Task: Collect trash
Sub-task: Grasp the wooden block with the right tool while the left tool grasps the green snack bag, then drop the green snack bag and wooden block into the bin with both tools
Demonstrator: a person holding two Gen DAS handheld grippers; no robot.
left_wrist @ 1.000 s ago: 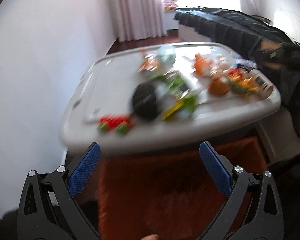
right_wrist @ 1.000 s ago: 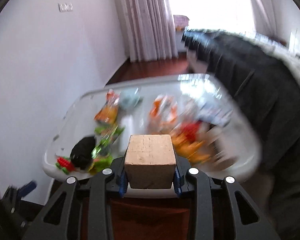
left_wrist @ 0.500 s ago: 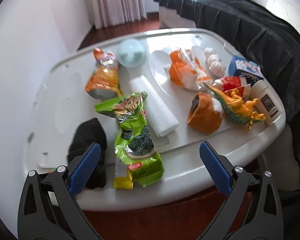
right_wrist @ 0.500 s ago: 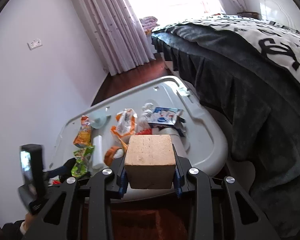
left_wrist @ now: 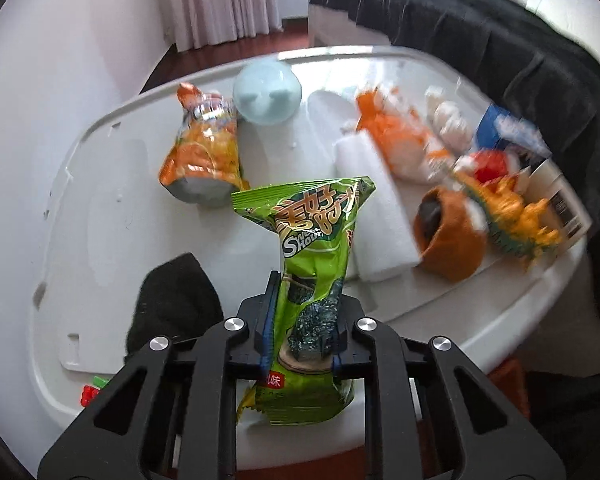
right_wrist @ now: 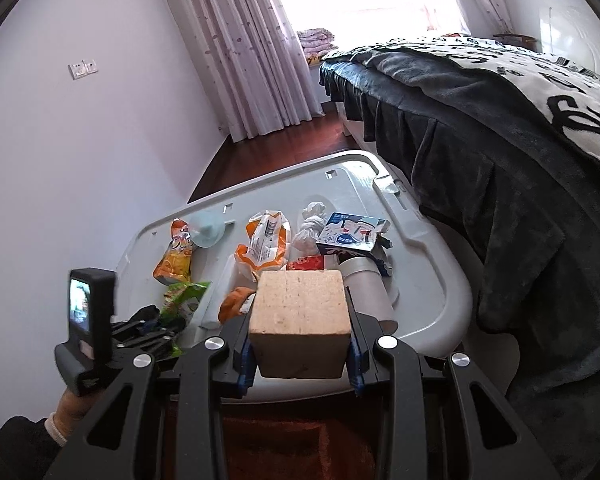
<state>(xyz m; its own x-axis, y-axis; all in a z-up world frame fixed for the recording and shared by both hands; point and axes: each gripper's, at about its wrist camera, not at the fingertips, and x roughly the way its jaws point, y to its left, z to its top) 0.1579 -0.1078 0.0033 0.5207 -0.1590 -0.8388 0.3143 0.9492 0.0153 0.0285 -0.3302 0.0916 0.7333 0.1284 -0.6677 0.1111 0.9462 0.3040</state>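
My left gripper is shut on a green snack bag and holds it upright above the near edge of the white bin lid. The bag also shows in the right wrist view, beside the left gripper. My right gripper is shut on a tan wooden block, held in front of the lid. An orange snack bag, an orange-white wrapper and a blue-white carton lie on the lid.
Also on the lid are a black sock, a pale blue ball, a white foam roll, an orange sock and a dinosaur toy. A dark bed stands at the right. The wall is at the left.
My left gripper has closed on the green snack bag and lifted it upright off the lid. The right gripper still holds the block and has shifted only slightly.
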